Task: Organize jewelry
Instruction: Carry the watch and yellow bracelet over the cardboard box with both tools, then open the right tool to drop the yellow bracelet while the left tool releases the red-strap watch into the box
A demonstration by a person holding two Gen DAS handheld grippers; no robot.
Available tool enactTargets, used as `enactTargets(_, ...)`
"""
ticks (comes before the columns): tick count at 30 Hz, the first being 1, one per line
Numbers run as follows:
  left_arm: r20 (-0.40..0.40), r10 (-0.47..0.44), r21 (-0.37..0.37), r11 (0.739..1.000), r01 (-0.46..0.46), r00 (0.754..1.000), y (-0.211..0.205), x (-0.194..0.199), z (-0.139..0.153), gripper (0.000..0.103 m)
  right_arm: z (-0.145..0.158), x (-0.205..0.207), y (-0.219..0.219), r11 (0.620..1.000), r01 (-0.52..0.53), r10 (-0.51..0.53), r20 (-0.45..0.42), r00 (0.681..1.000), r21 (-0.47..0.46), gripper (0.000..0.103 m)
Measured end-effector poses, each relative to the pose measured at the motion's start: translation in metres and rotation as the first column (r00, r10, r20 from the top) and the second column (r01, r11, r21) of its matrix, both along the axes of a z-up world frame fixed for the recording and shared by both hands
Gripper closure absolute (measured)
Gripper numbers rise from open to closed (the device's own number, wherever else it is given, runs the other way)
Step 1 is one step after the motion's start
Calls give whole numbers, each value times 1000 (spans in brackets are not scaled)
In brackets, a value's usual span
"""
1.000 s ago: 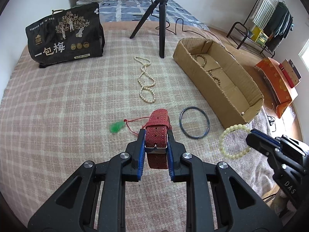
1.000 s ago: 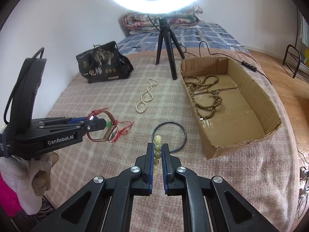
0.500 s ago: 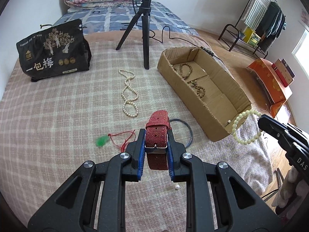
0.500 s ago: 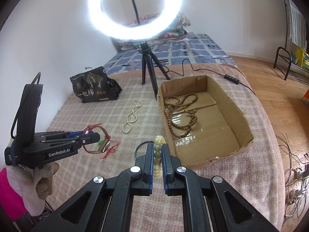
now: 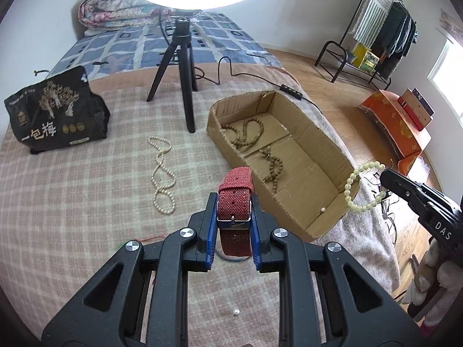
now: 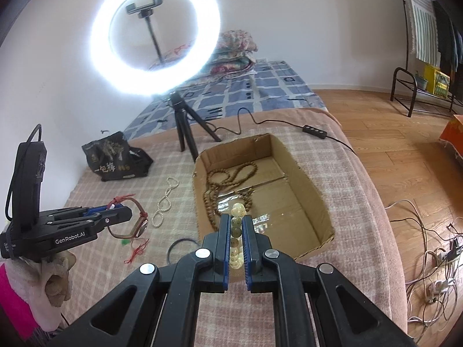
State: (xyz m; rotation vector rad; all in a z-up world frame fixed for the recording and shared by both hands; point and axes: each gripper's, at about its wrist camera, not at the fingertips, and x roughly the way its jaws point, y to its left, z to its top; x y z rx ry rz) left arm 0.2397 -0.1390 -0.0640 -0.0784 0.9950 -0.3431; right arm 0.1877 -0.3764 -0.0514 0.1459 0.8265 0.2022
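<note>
Surface: plaid blanket (image 5: 72, 202) spread over a bed, wooden floor along its right edge.
Cardboard box (image 5: 289, 133): open tray lying near the blanket's right edge, its far end beside the tripod (image 5: 182, 66) of a lit ring light (image 6: 153, 31).
Box contents: brown bead strands (image 5: 249, 133) along the far half; one loose pearl (image 5: 323, 209) in the near corner.
Left gripper (image 5: 233, 217): fingers clamped on a red watch strap (image 5: 235, 199), pinched at the buckle and held above the blanket.
Right gripper (image 6: 236, 231): fingers closed on a pale bead bracelet (image 5: 363, 186), held above the box's near end.
Pearl necklace (image 5: 162, 173): lies on the blanket, left of the box.
Dark bangle (image 6: 181, 247): lies on the blanket off the box's near left corner.
Red cord (image 6: 137, 250): lies on the blanket near the bangle, under the left gripper.
Black printed bag (image 5: 55, 115): stands at the blanket's far left.
</note>
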Motion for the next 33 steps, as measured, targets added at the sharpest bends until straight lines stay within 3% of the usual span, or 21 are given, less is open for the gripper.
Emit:
enactTargets(21,58,-41,79,996,37,997,-65,51,-10,85,-26,33,-26,998,50,-51,-45,998,-33,98)
enactTargets(28,65,-45,69,997,41,997,-72,57,-7,85,-29,37,-30,997,66,-67,-53,996,-26,97)
enactTargets(30,64,-42,67,997,38,997,-72,58,-6,84,-29,36,-30,997,70,-71,-51,996,-25,91)
enactTargets(31,62,-42,68,997,37,997,-72,59,-6,82,-28,35,-30,997,74,-75,-46,996,-25,81)
enactTargets(32,67,-41,69,997,36,997,-71,58,-5,77,-27,34,-30,997,78,-79,-40,996,-28,74)
enactTargets(33,75,-40,68,997,35,996,-71,57,-4,68,-27,34,-29,996,79,-81,-40,996,-29,73)
